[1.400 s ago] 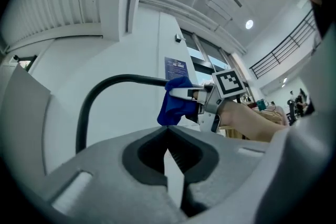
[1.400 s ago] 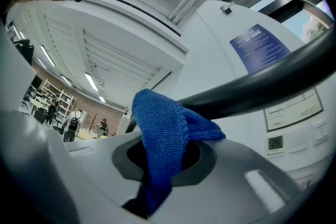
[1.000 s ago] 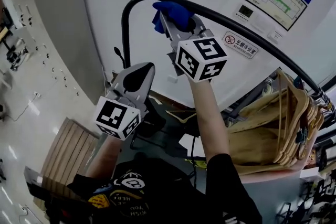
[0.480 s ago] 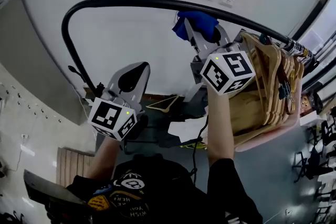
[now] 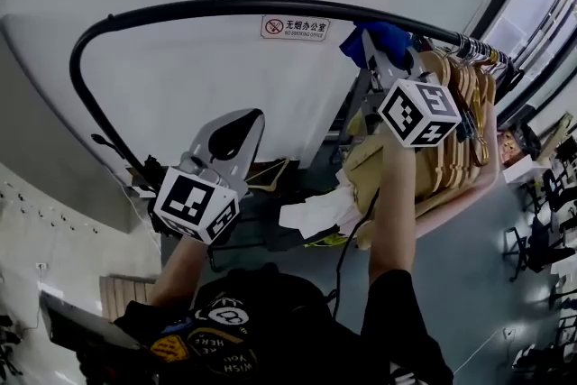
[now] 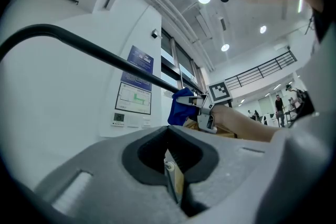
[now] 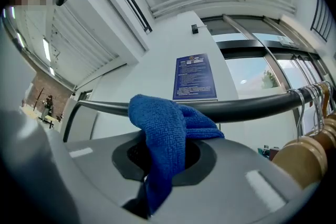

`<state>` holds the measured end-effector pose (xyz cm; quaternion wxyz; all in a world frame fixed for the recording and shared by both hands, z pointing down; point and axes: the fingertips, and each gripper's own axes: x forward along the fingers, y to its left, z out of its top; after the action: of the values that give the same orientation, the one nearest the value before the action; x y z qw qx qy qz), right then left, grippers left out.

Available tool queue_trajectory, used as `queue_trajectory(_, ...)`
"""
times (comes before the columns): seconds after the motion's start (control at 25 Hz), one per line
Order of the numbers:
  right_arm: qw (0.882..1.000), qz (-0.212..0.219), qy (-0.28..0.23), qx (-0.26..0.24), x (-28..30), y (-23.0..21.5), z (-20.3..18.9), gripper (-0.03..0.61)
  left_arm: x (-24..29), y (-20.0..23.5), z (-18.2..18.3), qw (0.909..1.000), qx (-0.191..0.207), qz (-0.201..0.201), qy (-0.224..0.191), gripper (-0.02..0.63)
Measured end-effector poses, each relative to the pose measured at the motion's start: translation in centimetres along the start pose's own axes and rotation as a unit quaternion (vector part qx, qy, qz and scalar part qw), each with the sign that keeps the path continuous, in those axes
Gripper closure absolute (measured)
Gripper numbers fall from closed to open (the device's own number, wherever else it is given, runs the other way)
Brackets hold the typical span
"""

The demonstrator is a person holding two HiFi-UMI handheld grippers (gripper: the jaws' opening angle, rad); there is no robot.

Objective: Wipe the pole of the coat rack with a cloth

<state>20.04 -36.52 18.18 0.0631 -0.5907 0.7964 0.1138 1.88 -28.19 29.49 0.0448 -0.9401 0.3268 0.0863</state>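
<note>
Presently: wiping stroke along the rack's top bar.
Right gripper pinches blue cloth on black pole, just beside wooden hangers; left gripper pressed together, empty, held low. Next, probably: draw back toward the bend, keeping contact.

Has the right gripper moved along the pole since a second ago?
Yes. The right gripper, holding the blue cloth, slid along the pole away from its bend, up to the wooden hangers.
</note>
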Motion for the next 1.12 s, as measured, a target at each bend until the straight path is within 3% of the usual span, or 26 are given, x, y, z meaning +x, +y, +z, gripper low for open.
queue_trajectory(0.12,1.000,0.008,-0.001,0.004,0.4,1.7,0.1,0.523,-0.9,0.5,0.0,0.9999,0.001,0.015,0.002,0.612)
queue_trajectory(0.36,0.993,0.113,-0.016,0.024,3.8,10.6,0.0,0.523,-4.8,3.6,0.5,0.9964,0.013,0.083,0.007,0.611)
queue_trajectory(0.56,0.975,0.217,-0.024,0.036,7.1,20.1,0.1,0.523,-9.0,7.1,1.7,0.9872,0.024,0.158,0.005,0.612)
queue_trajectory(0.76,0.956,0.288,-0.019,0.050,9.9,28.1,0.2,0.523,-12.7,9.3,2.6,0.9768,0.027,0.212,0.003,0.612)
queue_trajectory(1.12,0.936,0.349,-0.001,0.055,12.7,37.3,0.1,0.523,-14.8,10.4,2.7,0.9706,0.019,0.240,0.004,0.612)
